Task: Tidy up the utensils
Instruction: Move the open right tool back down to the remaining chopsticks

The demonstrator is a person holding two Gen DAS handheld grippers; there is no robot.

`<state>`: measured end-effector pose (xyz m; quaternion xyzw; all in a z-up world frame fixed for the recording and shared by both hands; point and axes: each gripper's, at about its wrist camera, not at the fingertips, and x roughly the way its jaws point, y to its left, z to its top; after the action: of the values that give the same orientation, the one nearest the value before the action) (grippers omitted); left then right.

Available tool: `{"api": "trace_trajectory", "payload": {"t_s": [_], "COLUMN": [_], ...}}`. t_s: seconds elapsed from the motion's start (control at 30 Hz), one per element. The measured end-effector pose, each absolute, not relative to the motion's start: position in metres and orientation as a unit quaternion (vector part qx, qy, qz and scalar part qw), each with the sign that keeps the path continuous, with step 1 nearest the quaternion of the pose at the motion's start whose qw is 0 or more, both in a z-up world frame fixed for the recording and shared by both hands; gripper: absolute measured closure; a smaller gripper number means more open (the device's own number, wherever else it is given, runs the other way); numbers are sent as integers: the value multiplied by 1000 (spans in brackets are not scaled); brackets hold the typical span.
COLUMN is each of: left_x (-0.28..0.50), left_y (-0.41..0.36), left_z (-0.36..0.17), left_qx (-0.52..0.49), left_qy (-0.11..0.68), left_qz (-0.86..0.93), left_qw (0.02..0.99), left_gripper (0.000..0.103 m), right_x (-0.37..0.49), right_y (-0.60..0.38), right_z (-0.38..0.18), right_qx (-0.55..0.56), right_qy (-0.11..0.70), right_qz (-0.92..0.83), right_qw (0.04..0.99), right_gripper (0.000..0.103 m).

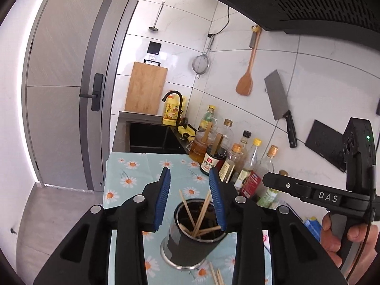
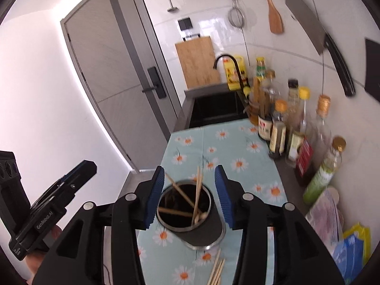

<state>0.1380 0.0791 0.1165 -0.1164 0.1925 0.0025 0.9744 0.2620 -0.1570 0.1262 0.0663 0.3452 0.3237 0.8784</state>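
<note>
The dark round metal cup (image 1: 190, 239) stands on the desk's blue daisy cloth (image 1: 128, 166). A few thin wooden chopsticks (image 1: 201, 213) already lean inside it. More loose wooden chopsticks (image 2: 217, 269) lie on the cloth at 6 o'clock from the cup, so I think the job is part done. The left tool (image 1: 190, 204) and the right tool (image 2: 190, 197) both hang wide above the cup, holding nothing. Sauce bottles (image 1: 237, 152) stand at 2 o'clock.

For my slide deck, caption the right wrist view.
Open right tool above a black holder of chopsticks; loose chopsticks on the floral cloth.
</note>
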Motion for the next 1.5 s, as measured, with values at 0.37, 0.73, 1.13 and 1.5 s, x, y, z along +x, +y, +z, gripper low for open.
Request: {"api": "trace_trajectory", "payload": {"t_s": [0.37,0.73,1.13,1.5], "left_x": [97,90,90,86], "left_y": [66,70,61,60], "left_z": [102,38,-25,-68], "left_qx": [-109,-148,-139,-146], "left_qy": [243,363,451,500], "left_qz": [-7,-33,-47,-62], "left_qw": [964,920,880,851], "left_gripper": [70,70,70,70], "right_x": [213,198,197,204], "right_y": [-181,-181,-182,-167], "right_z": [92,22,-72,-109], "right_qx": [60,63,63,28], "right_qy": [396,494,610,674], "right_qz": [295,266,229,197], "right_qw": [867,826,756,711], "right_gripper": [58,58,67,78]}}
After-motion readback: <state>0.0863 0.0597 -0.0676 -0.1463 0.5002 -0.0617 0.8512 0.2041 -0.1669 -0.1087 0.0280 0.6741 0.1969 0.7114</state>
